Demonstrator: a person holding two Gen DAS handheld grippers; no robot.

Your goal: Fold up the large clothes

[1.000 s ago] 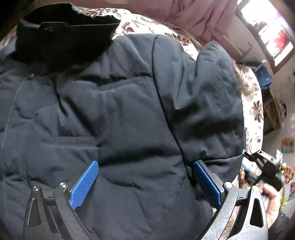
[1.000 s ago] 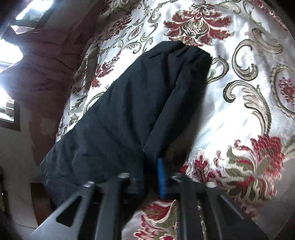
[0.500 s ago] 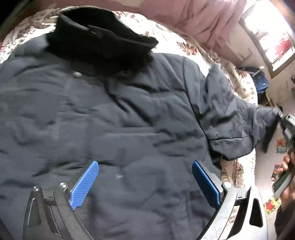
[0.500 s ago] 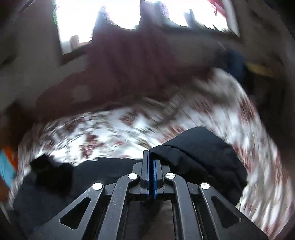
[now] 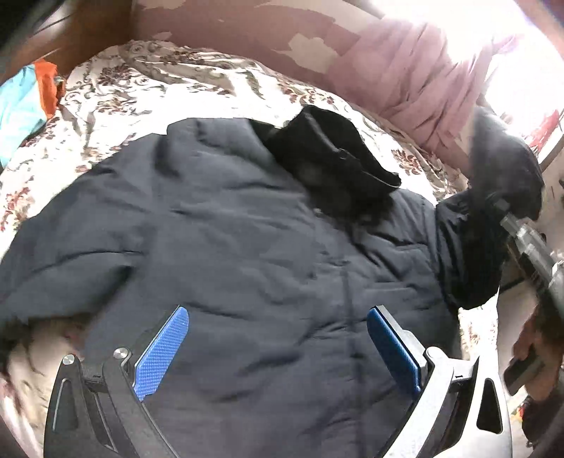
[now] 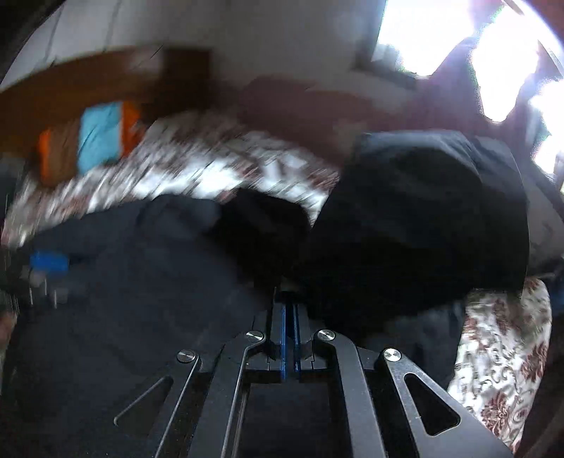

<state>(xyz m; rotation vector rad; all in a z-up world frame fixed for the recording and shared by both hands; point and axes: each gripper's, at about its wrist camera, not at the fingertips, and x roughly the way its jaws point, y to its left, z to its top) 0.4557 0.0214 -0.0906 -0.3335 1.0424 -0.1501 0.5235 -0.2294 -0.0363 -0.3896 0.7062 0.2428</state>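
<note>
1. Coat [image 5: 246, 253]: dark navy, padded, spread flat on the bed [image 5: 148, 95]; it fills the field directly ahead of and beneath the left gripper [image 5: 278, 348].
2. Left gripper: blue pads [image 5: 160, 352] stand wide apart, nothing between them; the coat lies below the gap, whether touched cannot be told.
3. Collar [image 5: 331, 158]: black, bunched, at the far end of the coat from the left gripper, slightly right of its axis.
4. Sleeve [image 5: 465, 246]: lifted off the bed at the far right of the left gripper, its end raised above the coat body.
5. Right gripper [image 6: 289, 313]: fingers pressed together, clamped on the sleeve's fabric; in the left view its body shows at the right edge, carried by a hand [image 5: 532, 348].
6. Sleeve, right view [image 6: 423, 225]: the dark mass bulges up and to the right of the closed fingers; the coat body extends to their left. This view is blurred.
7. Bed: cream cover with red floral pattern, visible beyond and on both sides of the coat.
8. Curtain [image 5: 416, 81]: pink, beyond the bed, ahead and right of the left gripper, beside a bright window [image 6: 423, 31].
9. Cloth [image 5: 24, 102]: blue and orange, far left of the left gripper at the bed's edge.
</note>
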